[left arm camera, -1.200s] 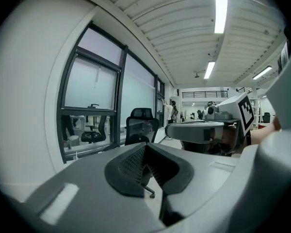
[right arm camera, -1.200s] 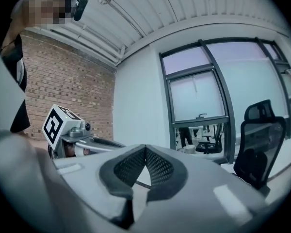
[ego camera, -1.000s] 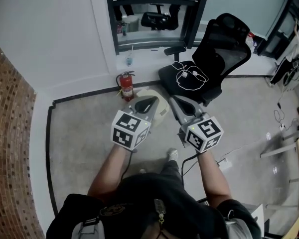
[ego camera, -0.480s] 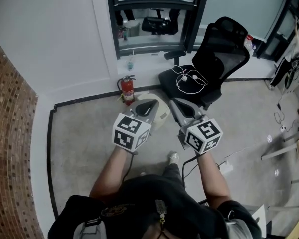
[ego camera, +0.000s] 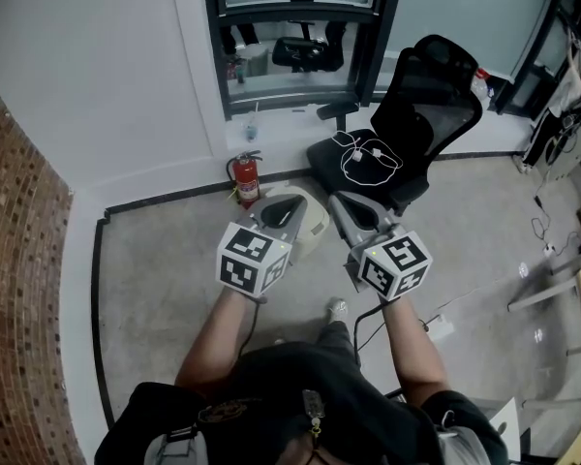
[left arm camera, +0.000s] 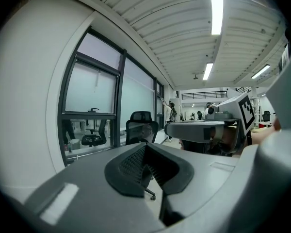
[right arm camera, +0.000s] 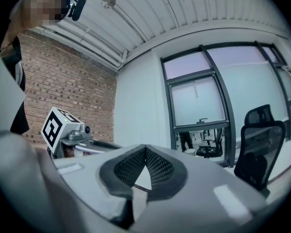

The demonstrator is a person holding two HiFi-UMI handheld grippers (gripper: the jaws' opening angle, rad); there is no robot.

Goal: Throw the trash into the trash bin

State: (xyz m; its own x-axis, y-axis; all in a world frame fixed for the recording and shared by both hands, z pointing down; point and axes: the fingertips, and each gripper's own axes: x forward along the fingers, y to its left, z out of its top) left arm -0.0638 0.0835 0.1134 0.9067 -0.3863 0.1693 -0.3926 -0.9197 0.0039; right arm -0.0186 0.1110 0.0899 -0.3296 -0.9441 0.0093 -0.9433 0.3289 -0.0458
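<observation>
Left hand-held gripper [ego camera: 300,200] points forward, jaws together; right hand-held gripper [ego camera: 338,200] alongside, likewise.

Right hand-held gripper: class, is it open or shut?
Shut: the right hand-held gripper shows its jaw tips touching in its own view, nothing between them.

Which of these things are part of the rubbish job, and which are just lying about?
Job: left gripper, right gripper, both shut and empty; cream container on the floor, probably the bin. No trash shows.
Lying about: fire extinguisher; office chair with a white cable; cup on the sill.
</observation>
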